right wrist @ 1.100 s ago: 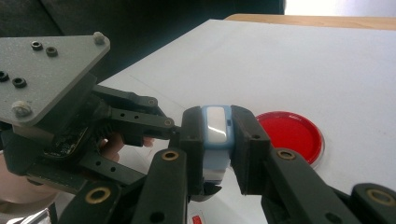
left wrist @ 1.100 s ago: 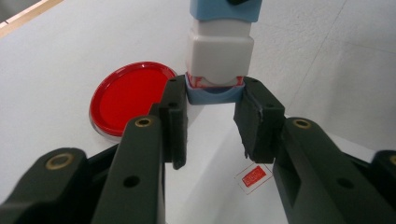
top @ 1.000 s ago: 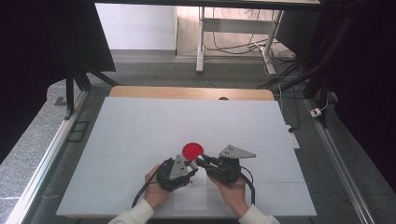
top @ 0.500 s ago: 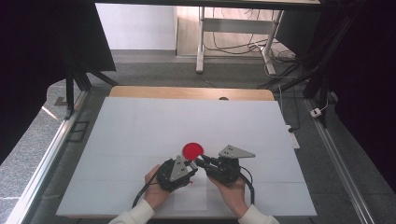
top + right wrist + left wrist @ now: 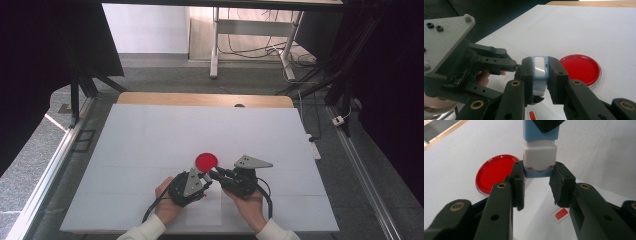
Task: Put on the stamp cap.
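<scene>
Where the two grippers meet, near the front middle of the table: a small blue-and-white block [image 5: 539, 75] is held between them, above the white surface.
Right gripper [image 5: 540, 77]: its jaws are pressed on the block's two sides, clamping it; in the high view it sits right of centre [image 5: 216, 175], in the person's right hand [image 5: 248, 202].
Left gripper [image 5: 537, 172]: its jaws stand at either side of the block's light-blue lower end, close against it; whether they actually press on it I cannot tell. In the high view it lies just left of the other gripper [image 5: 205, 176].
Block, from the left gripper view: a white middle section [image 5: 539, 155] with blue above and below.
Red disc [image 5: 206, 161]: flat on the table [image 5: 150, 135], just beyond the jaw tips, apart from the block.
Small red-printed label [image 5: 560, 213]: on the table surface below the grippers.
</scene>
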The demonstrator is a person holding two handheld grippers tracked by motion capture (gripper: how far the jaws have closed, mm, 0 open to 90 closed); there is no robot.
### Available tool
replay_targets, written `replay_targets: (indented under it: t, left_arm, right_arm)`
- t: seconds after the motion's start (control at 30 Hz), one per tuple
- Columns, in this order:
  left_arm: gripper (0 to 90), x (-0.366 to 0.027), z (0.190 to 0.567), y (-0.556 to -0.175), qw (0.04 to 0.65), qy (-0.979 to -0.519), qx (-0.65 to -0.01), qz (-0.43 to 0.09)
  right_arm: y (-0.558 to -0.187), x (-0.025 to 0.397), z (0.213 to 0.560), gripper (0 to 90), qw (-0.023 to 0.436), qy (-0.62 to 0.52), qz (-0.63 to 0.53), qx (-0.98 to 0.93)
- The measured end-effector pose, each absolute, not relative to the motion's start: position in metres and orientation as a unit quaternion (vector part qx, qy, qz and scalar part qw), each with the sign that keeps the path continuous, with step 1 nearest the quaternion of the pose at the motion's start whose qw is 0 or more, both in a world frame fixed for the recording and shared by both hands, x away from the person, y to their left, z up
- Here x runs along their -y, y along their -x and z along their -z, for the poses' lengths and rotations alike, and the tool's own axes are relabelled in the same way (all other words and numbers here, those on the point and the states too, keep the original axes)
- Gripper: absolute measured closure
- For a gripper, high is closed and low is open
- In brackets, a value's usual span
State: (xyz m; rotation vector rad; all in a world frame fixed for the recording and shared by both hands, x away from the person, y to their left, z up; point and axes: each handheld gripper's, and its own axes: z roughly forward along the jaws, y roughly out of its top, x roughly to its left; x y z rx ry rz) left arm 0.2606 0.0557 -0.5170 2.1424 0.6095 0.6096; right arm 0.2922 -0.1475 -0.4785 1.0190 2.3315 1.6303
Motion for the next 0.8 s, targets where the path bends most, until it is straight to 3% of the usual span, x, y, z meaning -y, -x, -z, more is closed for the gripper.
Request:
replay_targets:
  t: [0.53,0.8]
  left_arm:
    - [65.9,-0.0555,0.5148,-0.2567,0.414,-0.838,-0.243,-0.26]
    - [65.5,-0.0574,0.5179,-0.2605,0.416,-0.841,-0.252,-0.238]
  right_arm:
    - [-0.2918,0.1483,0.4791,75.4,0.049,-0.341,-0.544,-0.765]
    - [-0.2918,0.1487,0.4802,75.2,0.053,-0.341,-0.547,-0.763]
